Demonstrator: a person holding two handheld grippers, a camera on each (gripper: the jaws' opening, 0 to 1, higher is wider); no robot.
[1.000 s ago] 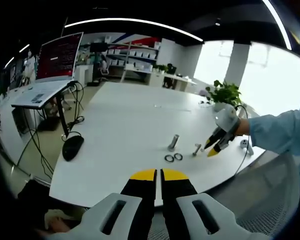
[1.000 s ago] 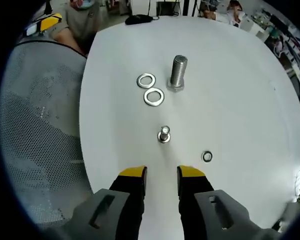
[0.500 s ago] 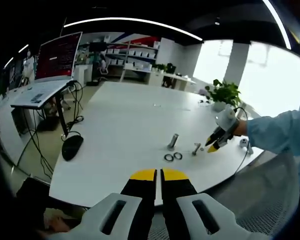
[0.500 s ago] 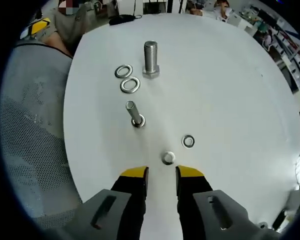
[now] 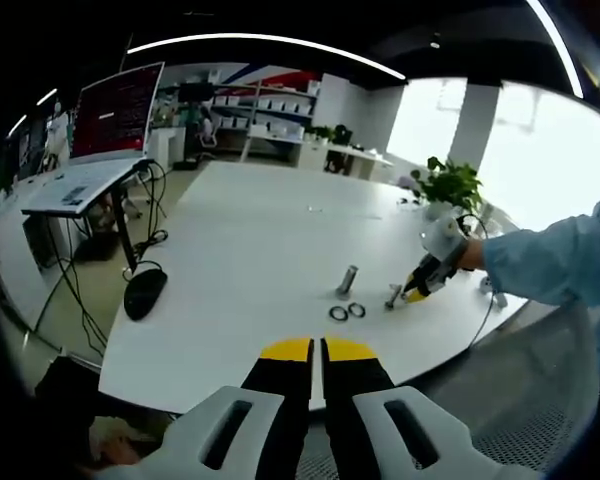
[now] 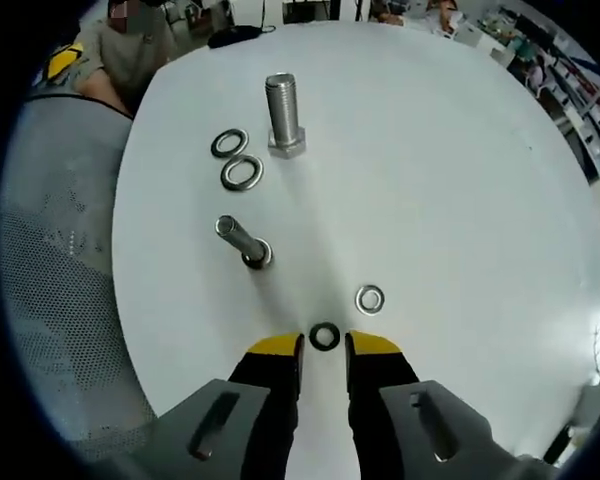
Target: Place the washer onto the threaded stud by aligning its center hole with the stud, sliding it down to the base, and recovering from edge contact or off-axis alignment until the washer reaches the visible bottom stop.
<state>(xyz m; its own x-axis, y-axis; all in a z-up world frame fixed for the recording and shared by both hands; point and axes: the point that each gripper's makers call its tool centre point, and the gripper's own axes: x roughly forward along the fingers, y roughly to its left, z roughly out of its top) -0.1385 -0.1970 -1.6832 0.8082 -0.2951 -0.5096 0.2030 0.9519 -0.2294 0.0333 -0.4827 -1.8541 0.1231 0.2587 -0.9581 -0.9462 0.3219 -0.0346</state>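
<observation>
A small dark washer (image 6: 325, 336) lies flat on the white table (image 6: 450, 170), right between the yellow tips of my right gripper (image 6: 324, 347), which is open around it. A second small washer (image 6: 369, 298) lies just beyond, to the right. The small threaded stud (image 6: 242, 240) stands on its head farther out on the left. In the left gripper view, the right gripper (image 5: 417, 288) is down at the table beside the stud (image 5: 393, 297). My left gripper (image 5: 318, 350) hangs off the table's near edge, shut with nothing in it.
A large bolt (image 6: 283, 115) stands upright past the stud, with two large washers (image 6: 236, 158) beside it. A mesh chair (image 6: 60, 300) is to the left of the table edge. A mouse (image 5: 145, 293), a laptop (image 5: 110, 130) and a potted plant (image 5: 448, 185) are farther off.
My right gripper has moved in low over the table until the dark washer lies between its tips, and its jaws have narrowed a little. The left gripper has stayed put.
</observation>
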